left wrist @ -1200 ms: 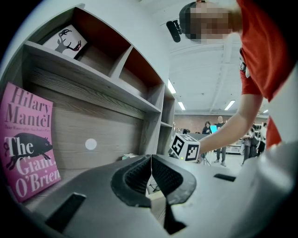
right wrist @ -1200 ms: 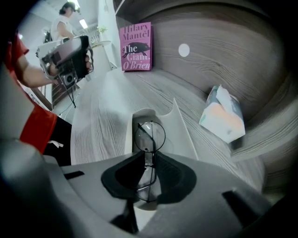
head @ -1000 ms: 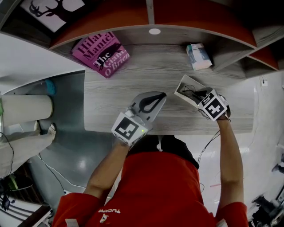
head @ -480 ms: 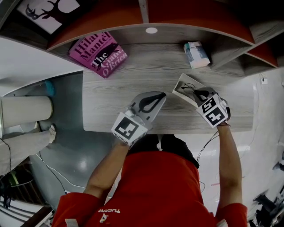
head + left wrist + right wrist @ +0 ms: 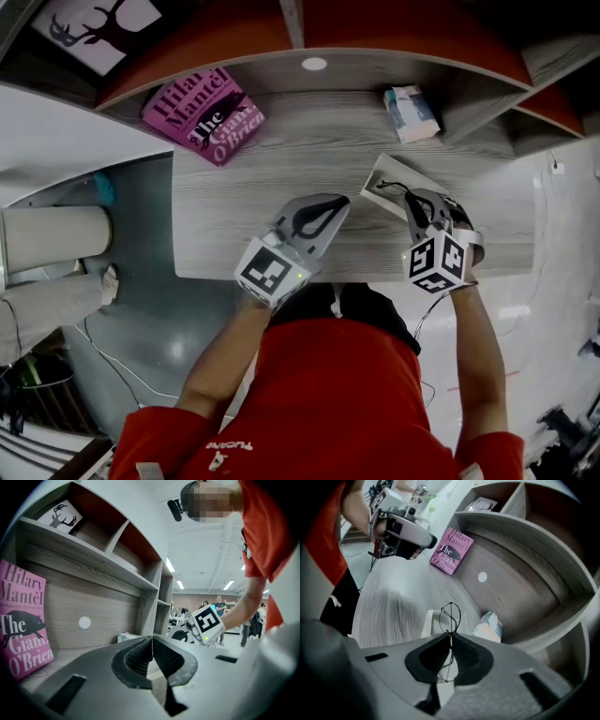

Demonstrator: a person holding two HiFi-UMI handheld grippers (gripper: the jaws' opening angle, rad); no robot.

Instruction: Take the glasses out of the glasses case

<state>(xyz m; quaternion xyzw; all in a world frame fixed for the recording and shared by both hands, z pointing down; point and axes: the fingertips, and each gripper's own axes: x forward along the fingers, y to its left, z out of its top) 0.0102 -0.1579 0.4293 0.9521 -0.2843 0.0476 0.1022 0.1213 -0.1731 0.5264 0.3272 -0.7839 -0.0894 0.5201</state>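
Wire-rimmed glasses (image 5: 451,612) hang pinched by the frame in the right tongs (image 5: 450,639), one round lens sticking out past the tips, directly over the open white case (image 5: 427,620). Whether any part of them still touches the case cannot be told from either view.

Compared with a second ago, the right tongs (image 5: 419,208) no longer lie low across the case (image 5: 386,181). They now tip up and draw back toward the person, with the marker cube swung round to face the head camera. That suggests the lift-out is under way and close to done, with the glasses coming away and the case staying flat on the grey wood counter (image 5: 244,187).

The right forearm reaches straight out from the shoulder, wrist cocked upward. The left tongs (image 5: 336,201) rest in mid-counter, closed with nothing between them, well apart from the case and much where they were a second ago; the left elbow is bent out to the side.

Farther off, a pink book (image 5: 202,113) lies at the counter's back left and a small pale packet (image 5: 411,113) at the back right, both under the curved shelf (image 5: 394,52).
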